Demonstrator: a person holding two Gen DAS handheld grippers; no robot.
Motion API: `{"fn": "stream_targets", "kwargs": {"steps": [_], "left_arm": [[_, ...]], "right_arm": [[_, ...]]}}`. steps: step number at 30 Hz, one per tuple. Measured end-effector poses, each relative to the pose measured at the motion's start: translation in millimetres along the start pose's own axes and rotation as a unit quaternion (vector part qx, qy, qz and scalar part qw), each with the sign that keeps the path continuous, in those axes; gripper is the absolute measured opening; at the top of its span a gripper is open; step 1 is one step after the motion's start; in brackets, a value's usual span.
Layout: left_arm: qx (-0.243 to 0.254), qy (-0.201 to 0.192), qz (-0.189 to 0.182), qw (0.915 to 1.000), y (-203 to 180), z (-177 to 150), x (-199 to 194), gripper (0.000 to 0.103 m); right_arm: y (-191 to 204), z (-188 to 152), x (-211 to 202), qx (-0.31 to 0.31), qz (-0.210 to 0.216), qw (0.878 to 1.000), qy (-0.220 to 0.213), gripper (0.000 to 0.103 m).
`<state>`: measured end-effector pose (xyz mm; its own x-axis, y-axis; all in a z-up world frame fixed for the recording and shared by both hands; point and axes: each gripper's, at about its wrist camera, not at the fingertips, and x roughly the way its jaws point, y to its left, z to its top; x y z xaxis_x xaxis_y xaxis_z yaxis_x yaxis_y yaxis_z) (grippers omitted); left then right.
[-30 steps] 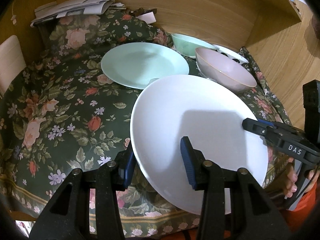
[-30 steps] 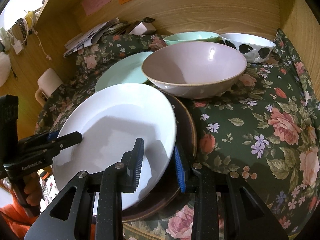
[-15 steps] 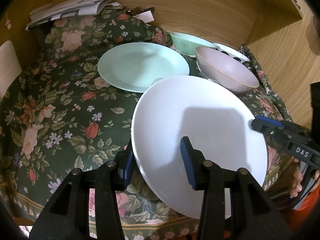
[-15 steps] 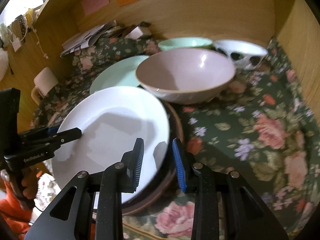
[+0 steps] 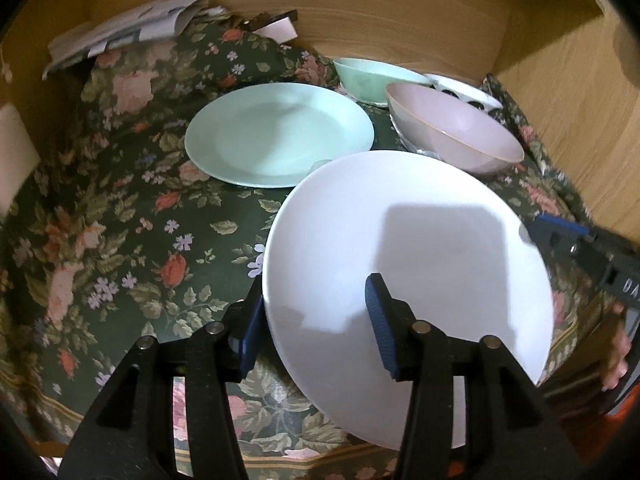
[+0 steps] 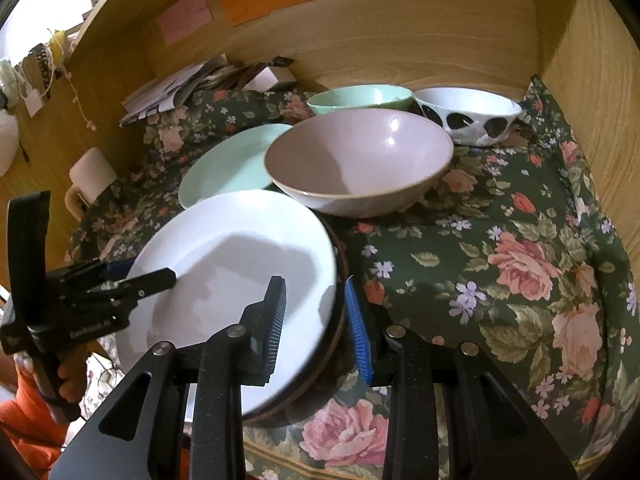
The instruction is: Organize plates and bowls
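Left tool: jaws just been opening, straddling near-left rim of white plate, pads not pressing. Right tool: pinching opposite rim, white plate together with brown plate beneath. Stack at bench front edge; green plate behind it, toward back-left.

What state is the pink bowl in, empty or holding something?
Empty. The pink bowl stands upright on the floral cloth, and its inside shows bare, with only shadow and light glints.
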<state>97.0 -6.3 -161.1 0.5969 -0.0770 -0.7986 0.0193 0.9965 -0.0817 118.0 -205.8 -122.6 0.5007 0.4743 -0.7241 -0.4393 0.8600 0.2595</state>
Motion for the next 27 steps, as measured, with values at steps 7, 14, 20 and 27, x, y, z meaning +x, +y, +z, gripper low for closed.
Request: {"fn": "stream_targets", "kwargs": {"steps": [7,14,20,27], "left_arm": [[-0.007,-0.044,0.005,0.9990,13,11,-26,0.060],[-0.016,-0.093,0.033,0.9950,38,35,-53,0.072],[-0.028,-0.114,0.055,0.9915,67,55,-61,0.075],[-0.037,-0.103,0.061,0.9921,94,82,-45,0.075]], "right_arm": [[12,18,-5,-0.016,0.002,1.000,-0.024,0.040],[26,52,-17,-0.034,0.009,0.997,-0.064,0.053],[38,83,-12,-0.051,0.010,0.996,-0.078,0.057],[56,117,22,-0.079,-0.001,0.995,-0.055,0.057]]}}
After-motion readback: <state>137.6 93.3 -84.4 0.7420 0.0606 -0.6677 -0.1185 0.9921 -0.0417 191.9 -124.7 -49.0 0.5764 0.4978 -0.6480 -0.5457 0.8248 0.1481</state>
